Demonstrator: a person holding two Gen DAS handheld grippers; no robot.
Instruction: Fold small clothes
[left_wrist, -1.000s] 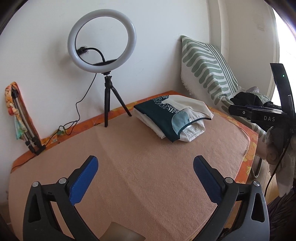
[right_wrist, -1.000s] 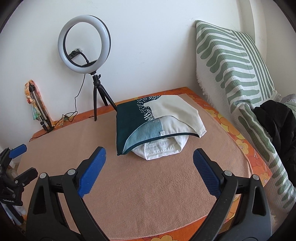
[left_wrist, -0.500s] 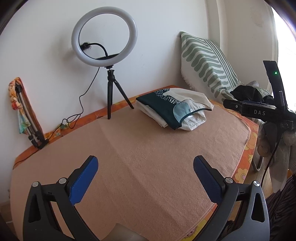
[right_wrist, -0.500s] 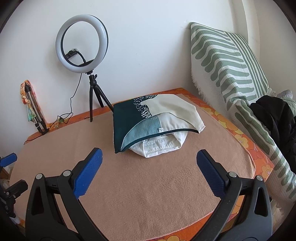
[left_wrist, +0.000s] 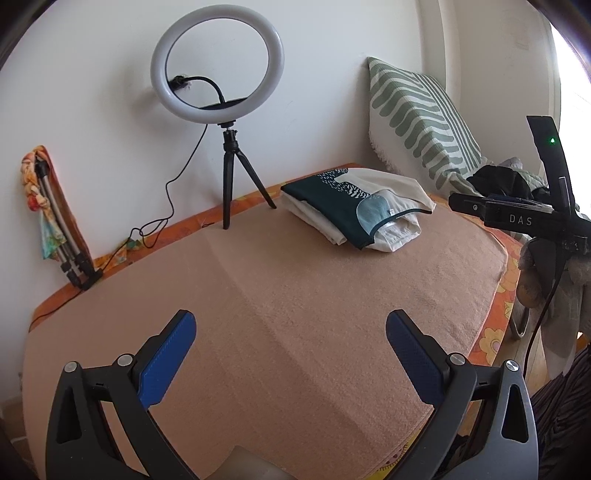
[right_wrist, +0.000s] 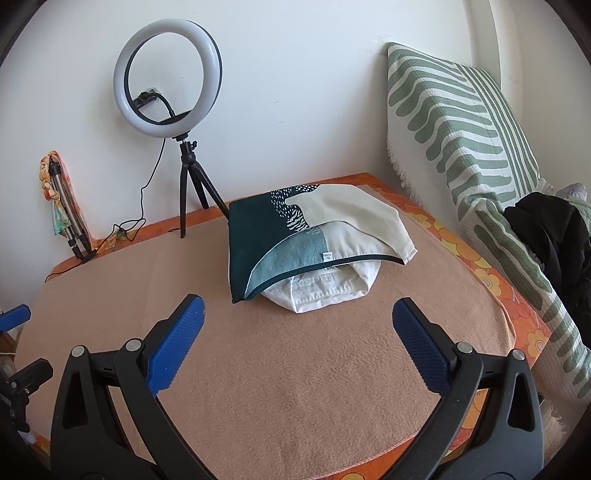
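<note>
Folded clothes (right_wrist: 314, 251) on blanketed bed (right_wrist: 295, 387)

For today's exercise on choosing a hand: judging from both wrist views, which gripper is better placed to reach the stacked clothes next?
Probably the right gripper: the stacked clothes lie straight ahead, close beyond its open, empty jaws. From the left gripper, also open, the same pile lies far off, up and to the right.

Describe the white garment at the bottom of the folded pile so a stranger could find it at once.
Start at the ring light on its tripod by the wall; right of it a folded pile lies on the peach blanket. The white garment is the bottom layer, poking out from under the dark teal patterned cloth, plain white with stitched seams.
</note>
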